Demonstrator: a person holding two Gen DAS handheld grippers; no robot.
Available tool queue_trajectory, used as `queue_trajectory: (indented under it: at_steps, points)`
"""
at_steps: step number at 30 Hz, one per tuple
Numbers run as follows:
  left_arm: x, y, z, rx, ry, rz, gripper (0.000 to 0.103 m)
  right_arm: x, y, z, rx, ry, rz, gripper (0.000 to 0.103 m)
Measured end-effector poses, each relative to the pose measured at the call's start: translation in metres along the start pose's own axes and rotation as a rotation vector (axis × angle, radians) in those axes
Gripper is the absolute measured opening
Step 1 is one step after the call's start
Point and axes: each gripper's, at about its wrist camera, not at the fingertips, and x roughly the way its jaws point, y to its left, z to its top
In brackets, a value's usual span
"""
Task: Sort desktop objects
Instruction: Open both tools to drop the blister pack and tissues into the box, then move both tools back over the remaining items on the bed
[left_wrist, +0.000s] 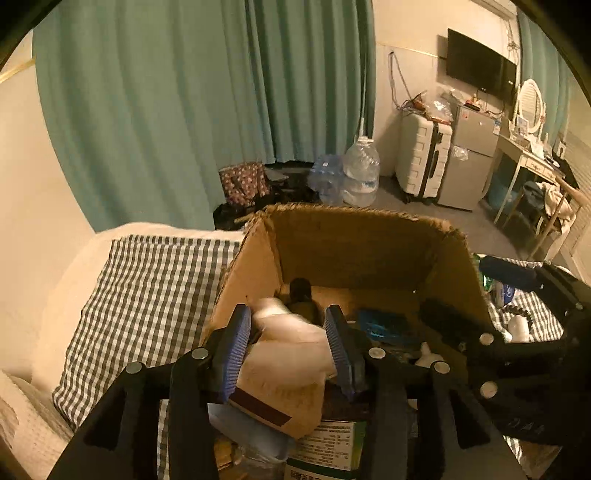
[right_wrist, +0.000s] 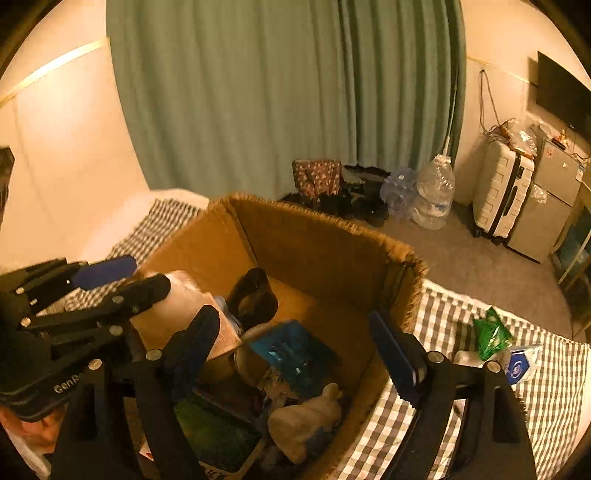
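Observation:
An open cardboard box (left_wrist: 354, 236) stands on a checked cloth; it also shows in the right wrist view (right_wrist: 317, 236). My left gripper (left_wrist: 288, 332) is over the box's near left corner, with a pale, beige wrapped packet (left_wrist: 284, 354) between its blue pads, blurred. The same packet shows in the right wrist view (right_wrist: 181, 306) with the left gripper (right_wrist: 110, 280) on it. My right gripper (right_wrist: 295, 343) is open and empty over the box's right side. Inside lie a teal item (right_wrist: 291, 350), a pale plush toy (right_wrist: 306, 421), a green box (right_wrist: 214, 432) and a dark bottle (left_wrist: 301, 291).
A green packet (right_wrist: 491, 332) and a white-blue pack (right_wrist: 521, 362) lie on the checked cloth (right_wrist: 461, 373) right of the box. Beyond are teal curtains (left_wrist: 184, 92), water jugs (left_wrist: 360, 173), a white suitcase (left_wrist: 423, 158), a small fridge (left_wrist: 469, 158) and a desk.

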Motion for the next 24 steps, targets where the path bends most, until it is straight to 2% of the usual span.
queue_trajectory:
  at_steps: [2, 4, 8, 15, 18, 20, 24]
  points:
    - [-0.005, -0.005, 0.001, 0.012, -0.013, 0.002, 0.052, -0.010, -0.004, 0.002, 0.002, -0.029, -0.008, 0.084]
    - [-0.010, -0.011, 0.003, 0.024, -0.029, 0.003, 0.062, -0.022, -0.009, 0.006, 0.002, -0.060, -0.021, 0.085]
    - [-0.020, -0.020, 0.006, 0.042, -0.059, 0.008, 0.071, -0.043, -0.023, 0.008, 0.019, -0.105, -0.040, 0.086]
    - [-0.040, -0.036, 0.012, 0.017, -0.113, 0.011, 0.094, -0.077, -0.049, 0.009, 0.052, -0.156, -0.079, 0.087]
    - [-0.046, -0.045, 0.013, -0.016, -0.128, 0.008, 0.097, -0.091, -0.061, 0.005, 0.069, -0.174, -0.098, 0.087]
    - [-0.054, -0.055, 0.014, -0.020, -0.161, 0.019, 0.103, -0.101, -0.069, 0.001, 0.073, -0.189, -0.113, 0.087]
    - [-0.062, -0.077, 0.014, -0.011, -0.193, 0.019, 0.103, -0.120, -0.089, -0.010, 0.087, -0.212, -0.150, 0.087]
